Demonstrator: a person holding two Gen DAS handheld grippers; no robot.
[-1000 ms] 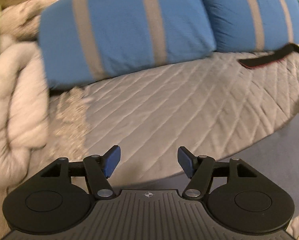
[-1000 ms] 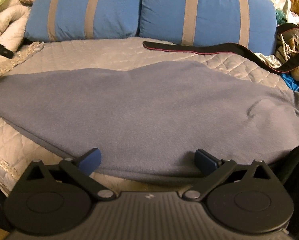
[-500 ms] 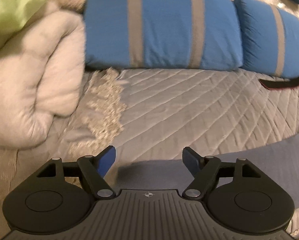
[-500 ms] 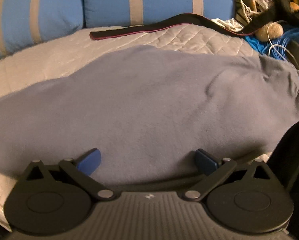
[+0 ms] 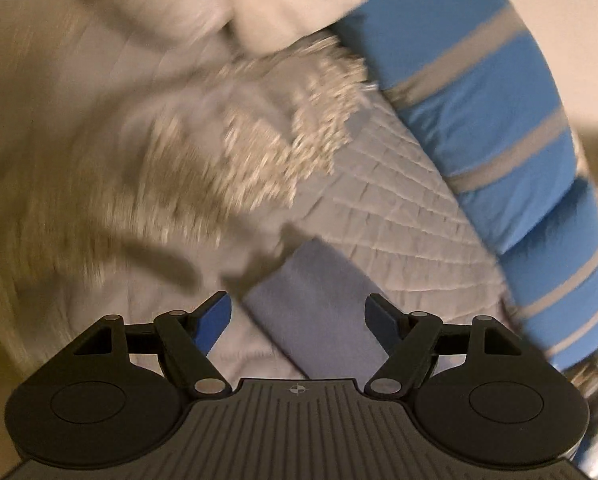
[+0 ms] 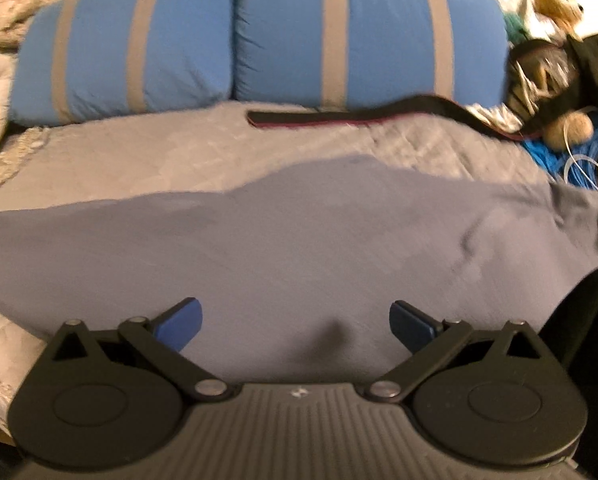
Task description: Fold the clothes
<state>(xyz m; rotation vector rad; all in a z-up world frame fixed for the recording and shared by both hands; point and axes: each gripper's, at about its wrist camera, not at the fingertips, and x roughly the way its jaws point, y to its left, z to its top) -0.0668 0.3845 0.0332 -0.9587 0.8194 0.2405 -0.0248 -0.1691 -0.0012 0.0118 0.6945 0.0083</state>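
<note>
Grey-blue garment spread flat on quilted bed before blue pillows, left gripper released, jaws apart over the garment's corner, right gripper released above its near edge

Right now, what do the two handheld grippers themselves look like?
Both match. The left gripper and right gripper have matte black ribbed bodies, two round black discs, black linkage arms with silver pivot pins, blue finger pads and a small crosshair mark.
</note>
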